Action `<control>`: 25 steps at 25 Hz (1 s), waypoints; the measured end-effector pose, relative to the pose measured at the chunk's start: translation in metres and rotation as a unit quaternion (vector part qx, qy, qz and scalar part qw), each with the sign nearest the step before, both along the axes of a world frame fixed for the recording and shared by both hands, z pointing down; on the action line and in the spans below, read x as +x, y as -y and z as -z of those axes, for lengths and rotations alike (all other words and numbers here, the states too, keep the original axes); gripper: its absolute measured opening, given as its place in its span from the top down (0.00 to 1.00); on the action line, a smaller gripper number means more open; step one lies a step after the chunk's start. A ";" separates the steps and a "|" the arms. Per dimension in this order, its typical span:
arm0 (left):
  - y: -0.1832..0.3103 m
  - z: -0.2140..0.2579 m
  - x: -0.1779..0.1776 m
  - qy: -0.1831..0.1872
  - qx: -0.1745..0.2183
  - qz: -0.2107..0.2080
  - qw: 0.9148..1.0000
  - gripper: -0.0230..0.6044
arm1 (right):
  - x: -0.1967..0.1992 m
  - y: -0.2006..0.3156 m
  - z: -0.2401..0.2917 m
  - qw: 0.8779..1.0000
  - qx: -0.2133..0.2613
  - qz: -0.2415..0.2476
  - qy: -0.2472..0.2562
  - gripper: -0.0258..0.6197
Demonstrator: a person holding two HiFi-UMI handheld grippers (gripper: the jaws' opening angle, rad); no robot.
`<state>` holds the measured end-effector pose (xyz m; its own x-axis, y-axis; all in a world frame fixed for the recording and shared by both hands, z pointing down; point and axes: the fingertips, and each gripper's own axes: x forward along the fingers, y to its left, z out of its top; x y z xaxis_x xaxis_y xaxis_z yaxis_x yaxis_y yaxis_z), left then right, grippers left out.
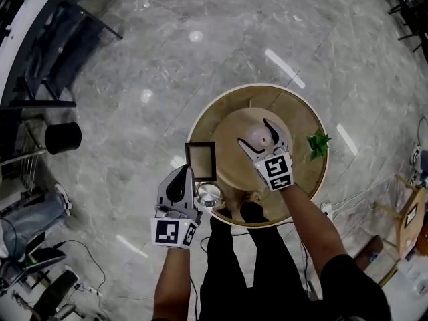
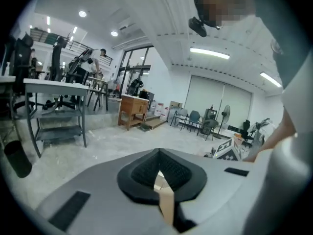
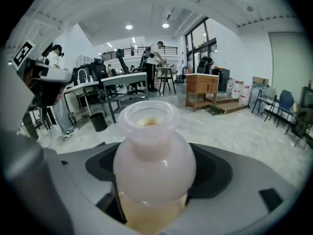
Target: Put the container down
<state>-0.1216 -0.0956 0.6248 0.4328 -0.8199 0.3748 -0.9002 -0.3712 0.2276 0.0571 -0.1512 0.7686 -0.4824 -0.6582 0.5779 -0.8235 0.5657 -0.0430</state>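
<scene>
Holding the bottle (image 3: pixel 154 165) over the round bench (image 1: pixel 302 112), your right gripper (image 1: pixel 258 136) has its fingers clamped on it; left gripper (image 2: pixel 159 169) fingers pinched together, empty.

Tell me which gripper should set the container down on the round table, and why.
Right. The right gripper clamps the container and hangs over the table; the left gripper is shut on a thin tan strip.

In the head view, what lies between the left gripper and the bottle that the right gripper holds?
In the head view, a black-framed square lies between the left gripper and the bottle, at the round table's left edge.
</scene>
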 end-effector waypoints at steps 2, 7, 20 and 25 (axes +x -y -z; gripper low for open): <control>0.003 -0.008 -0.004 -0.006 -0.002 0.009 1.000 0.97 | -0.006 0.003 -0.021 1.000 -0.009 0.007 -0.011 0.34; 0.007 -0.021 -0.009 -0.006 0.000 0.015 1.000 0.97 | -0.023 0.009 -0.066 0.998 -0.026 0.035 -0.045 0.34; 0.007 -0.037 -0.032 0.017 -0.006 0.019 1.000 0.97 | -0.051 0.016 -0.111 0.994 -0.047 0.062 -0.071 0.34; 0.008 -0.029 -0.030 0.012 0.000 0.026 1.000 0.97 | -0.053 0.017 -0.112 0.995 -0.045 0.062 -0.069 0.34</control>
